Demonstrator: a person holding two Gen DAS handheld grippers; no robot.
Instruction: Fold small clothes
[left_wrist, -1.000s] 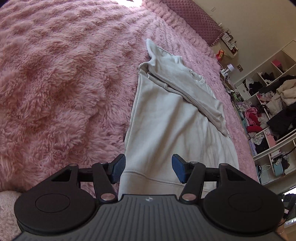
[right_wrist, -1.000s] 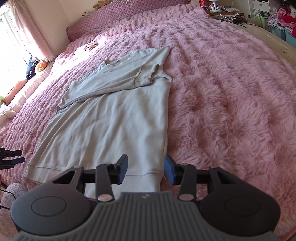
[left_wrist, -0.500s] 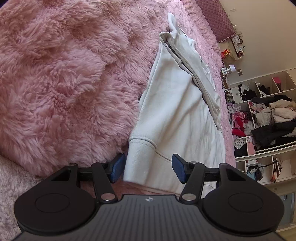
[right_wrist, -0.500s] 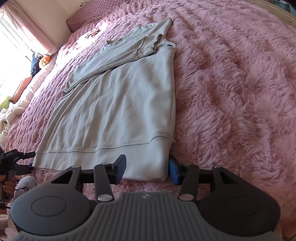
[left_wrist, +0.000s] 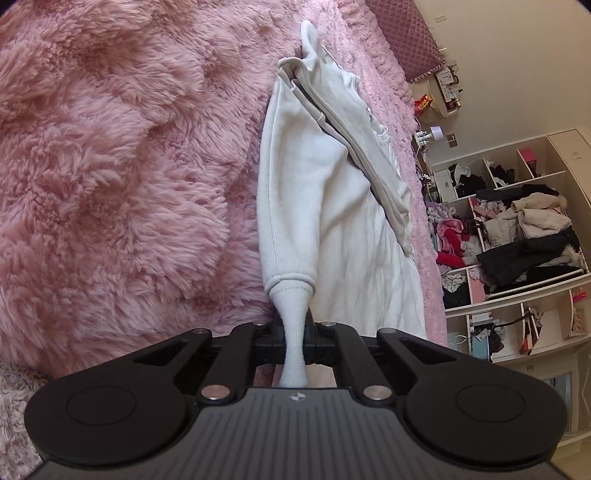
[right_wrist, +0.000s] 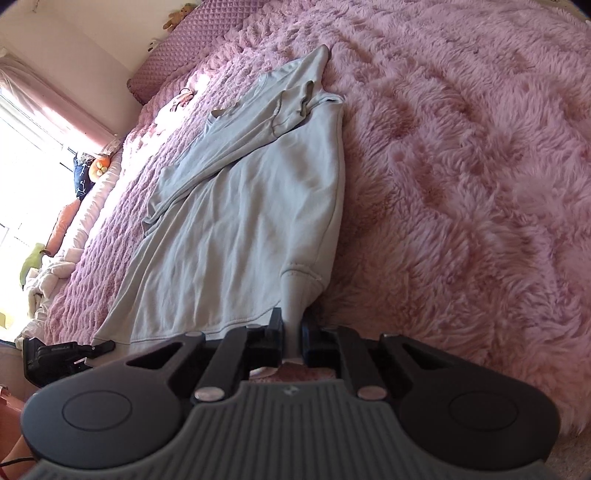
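A pale grey-white sweatshirt (left_wrist: 332, 206) lies flat on the pink fluffy bedspread (left_wrist: 110, 166), its sleeves folded across the chest. It also shows in the right wrist view (right_wrist: 251, 221). My left gripper (left_wrist: 293, 332) is shut on the ribbed hem at one bottom corner, which bunches between the jaws. My right gripper (right_wrist: 291, 332) is shut on the hem at the other bottom corner. The left gripper (right_wrist: 70, 350) also shows at the far hem corner in the right wrist view.
A quilted pink headboard (right_wrist: 192, 48) stands at the far end of the bed. Open shelves stuffed with clothes (left_wrist: 517, 229) stand beside the bed. A window with a pink curtain (right_wrist: 44, 118) and soft toys (right_wrist: 99, 166) are on the other side.
Both grippers moved down to the sweatshirt's hem and closed on its two bottom corners. They were open above the hem before.
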